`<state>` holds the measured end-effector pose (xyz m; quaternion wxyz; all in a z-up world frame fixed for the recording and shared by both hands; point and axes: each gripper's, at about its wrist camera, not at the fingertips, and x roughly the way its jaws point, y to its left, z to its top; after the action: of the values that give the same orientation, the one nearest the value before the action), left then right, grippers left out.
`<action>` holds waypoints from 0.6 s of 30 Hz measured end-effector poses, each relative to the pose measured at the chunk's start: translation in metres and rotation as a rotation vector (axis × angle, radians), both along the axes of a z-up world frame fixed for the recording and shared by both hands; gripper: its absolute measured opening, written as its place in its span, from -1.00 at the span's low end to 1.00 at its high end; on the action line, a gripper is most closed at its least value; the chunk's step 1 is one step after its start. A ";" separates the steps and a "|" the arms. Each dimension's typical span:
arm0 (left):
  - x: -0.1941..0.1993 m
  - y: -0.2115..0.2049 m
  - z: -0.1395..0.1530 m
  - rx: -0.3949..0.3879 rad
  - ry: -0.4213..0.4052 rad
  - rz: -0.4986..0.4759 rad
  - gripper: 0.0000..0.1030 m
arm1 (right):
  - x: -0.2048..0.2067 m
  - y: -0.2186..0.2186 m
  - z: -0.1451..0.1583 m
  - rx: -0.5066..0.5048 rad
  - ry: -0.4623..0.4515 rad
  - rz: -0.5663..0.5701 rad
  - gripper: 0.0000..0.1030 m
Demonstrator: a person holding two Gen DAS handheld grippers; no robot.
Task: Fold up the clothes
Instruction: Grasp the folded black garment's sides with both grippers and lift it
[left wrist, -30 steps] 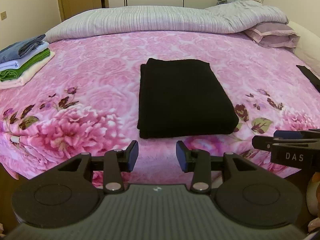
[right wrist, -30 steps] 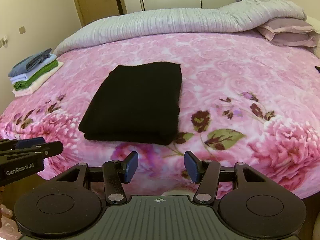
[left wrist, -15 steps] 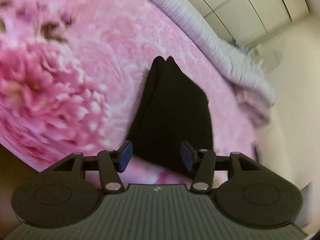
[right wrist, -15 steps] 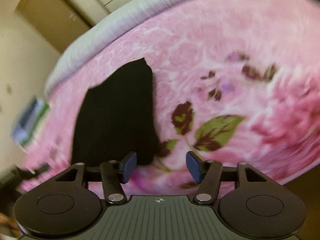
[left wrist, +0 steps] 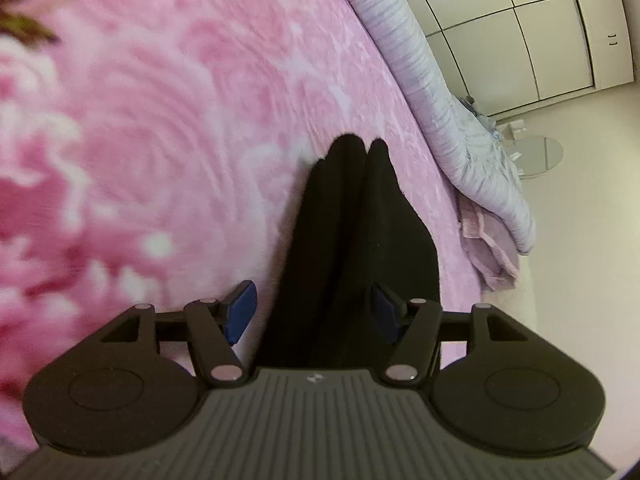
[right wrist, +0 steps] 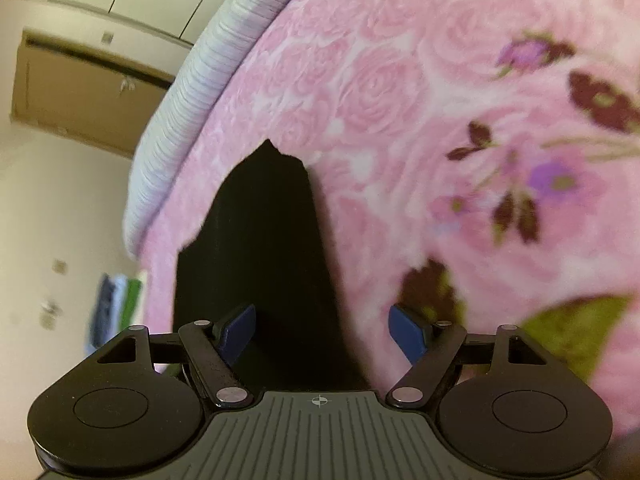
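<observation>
A folded black garment [left wrist: 352, 240] lies on the pink floral bedspread [left wrist: 160, 128]. In the left wrist view its stacked left edge runs straight between the blue pads of my left gripper [left wrist: 312, 314], which is open and rolled sideways, low to the bed. In the right wrist view the same black garment [right wrist: 256, 256] lies with its right edge between the pads of my right gripper [right wrist: 322, 334], also open and tilted. Neither gripper's pads press on the cloth.
A grey striped duvet [left wrist: 448, 96] and a mauve pillow [left wrist: 488, 256] lie at the head of the bed. A stack of folded clothes [right wrist: 114, 304] sits at the bed's far left edge. Wardrobe doors [left wrist: 520, 28] stand behind.
Both grippers have dropped toward the bed, rolled sideways and closed in on the garment's two side edges. Their pads now straddle the cloth; both stay open.
</observation>
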<state>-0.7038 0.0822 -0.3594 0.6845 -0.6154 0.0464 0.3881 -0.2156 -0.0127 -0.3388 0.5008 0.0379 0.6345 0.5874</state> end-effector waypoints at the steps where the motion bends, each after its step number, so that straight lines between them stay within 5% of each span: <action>1: 0.003 0.005 -0.004 -0.004 -0.017 -0.006 0.11 | 0.002 0.005 -0.003 -0.002 0.028 0.000 0.49; 7: 0.021 0.015 -0.009 0.017 -0.016 -0.041 0.03 | -0.008 0.030 -0.010 0.027 0.075 0.093 0.48; 12: 0.023 0.018 -0.013 0.027 -0.023 -0.054 -0.23 | -0.033 0.043 -0.009 0.056 -0.033 0.178 0.21; 18: 0.021 0.028 -0.013 -0.008 -0.046 -0.083 -0.36 | -0.028 0.039 -0.011 0.061 -0.016 0.194 -0.06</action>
<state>-0.6831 0.1101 -0.3721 0.6984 -0.6244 0.0577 0.3451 -0.2431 0.0259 -0.3495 0.4452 -0.0132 0.6132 0.6524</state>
